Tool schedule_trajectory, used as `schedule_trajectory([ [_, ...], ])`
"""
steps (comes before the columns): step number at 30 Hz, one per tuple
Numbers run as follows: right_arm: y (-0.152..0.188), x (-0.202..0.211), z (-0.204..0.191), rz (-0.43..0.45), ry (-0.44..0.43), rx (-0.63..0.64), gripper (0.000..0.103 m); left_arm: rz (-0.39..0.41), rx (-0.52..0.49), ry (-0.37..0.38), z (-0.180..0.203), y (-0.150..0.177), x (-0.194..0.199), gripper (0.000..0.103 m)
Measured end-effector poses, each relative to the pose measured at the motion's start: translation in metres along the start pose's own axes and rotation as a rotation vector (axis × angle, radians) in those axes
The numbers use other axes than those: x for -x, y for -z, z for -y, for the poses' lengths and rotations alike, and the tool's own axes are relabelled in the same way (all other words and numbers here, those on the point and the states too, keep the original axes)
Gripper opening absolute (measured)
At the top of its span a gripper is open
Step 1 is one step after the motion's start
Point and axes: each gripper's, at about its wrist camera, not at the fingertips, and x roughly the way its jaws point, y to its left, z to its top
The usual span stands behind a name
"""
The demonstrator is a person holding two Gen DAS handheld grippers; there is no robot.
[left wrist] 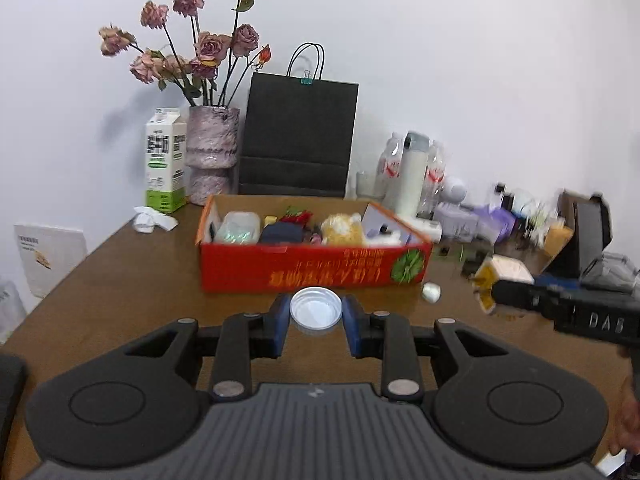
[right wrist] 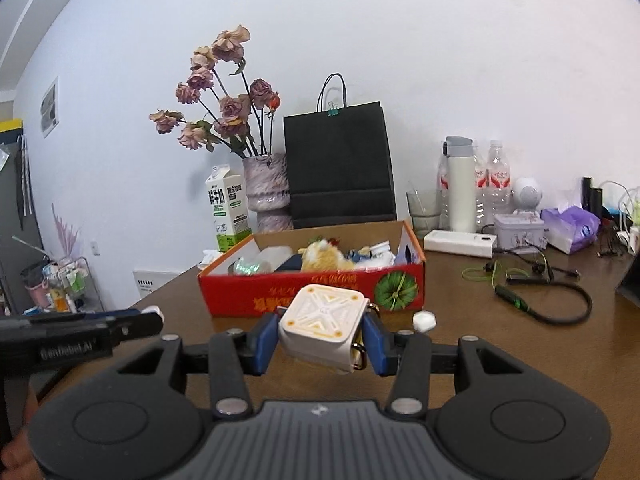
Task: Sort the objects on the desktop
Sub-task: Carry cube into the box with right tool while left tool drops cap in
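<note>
Both face the red box (left wrist: 312, 268) at twelve o'clock for dropping: left claw (left wrist: 316, 314) clenches a lid (left wrist: 316, 307), right claw (right wrist: 322, 334) a white case (right wrist: 322, 320).

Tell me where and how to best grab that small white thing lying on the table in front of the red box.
Take the small white cap-like piece across its short sides, coming from above. It lies low and alone on the table, clear of the red box. Both grippers are currently full.

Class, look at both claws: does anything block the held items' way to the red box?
Nothing visible does. Bare table lies between each claw's load, the round lid and the square case, and the red box's open top.
</note>
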Motion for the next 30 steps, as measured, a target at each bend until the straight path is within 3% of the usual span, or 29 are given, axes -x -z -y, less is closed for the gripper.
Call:
schedule_trajectory([
  [3, -0.033, -0.025, 0.016, 0.003, -0.013, 0.004, 0.045, -0.033, 0.054, 0.067, -0.019, -0.038, -0.038, 0.029],
  [7, -0.093, -0.092, 0.041, -0.015, -0.010, -0.004, 0.045, -0.117, 0.089, 0.135, -0.032, -0.086, -0.120, 0.029],
  [10, -0.127, -0.170, 0.058, -0.115, -0.014, -0.028, 0.045, -0.199, 0.101, 0.089, -0.038, -0.109, -0.187, 0.029],
  [12, -0.138, -0.223, 0.065, -0.213, -0.006, -0.013, 0.045, -0.258, 0.119, 0.101, -0.041, -0.112, -0.222, 0.029],
  [17, -0.128, -0.315, 0.070, -0.465, 0.044, -0.031, 0.045, -0.391, 0.094, 0.077, -0.042, -0.091, -0.292, 0.029],
  [19, -0.114, -0.335, 0.066, -0.533, 0.075, 0.010, 0.045, -0.419, 0.068, 0.106, -0.044, -0.078, -0.306, 0.030],
  [21, -0.100, -0.344, 0.065, -0.580, 0.106, 0.020, 0.045, -0.388, 0.060, 0.117, -0.049, -0.071, -0.309, 0.031],
  [24, -0.094, -0.339, 0.062, -0.567, 0.136, 0.030, 0.045, -0.385, 0.071, 0.156, -0.061, -0.073, -0.311, 0.031],
  [27, -0.090, -0.336, 0.055, -0.580, 0.158, 0.058, 0.044, -0.381, 0.067, 0.149, -0.067, -0.077, -0.317, 0.031],
  [29, -0.092, -0.337, 0.057, -0.591, 0.160, 0.043, 0.045, -0.391, 0.075, 0.162, -0.067, -0.079, -0.319, 0.039],
  [30, -0.095, -0.338, 0.059, -0.593, 0.166, 0.028, 0.052, -0.392, 0.077, 0.163, -0.066, -0.082, -0.317, 0.060],
])
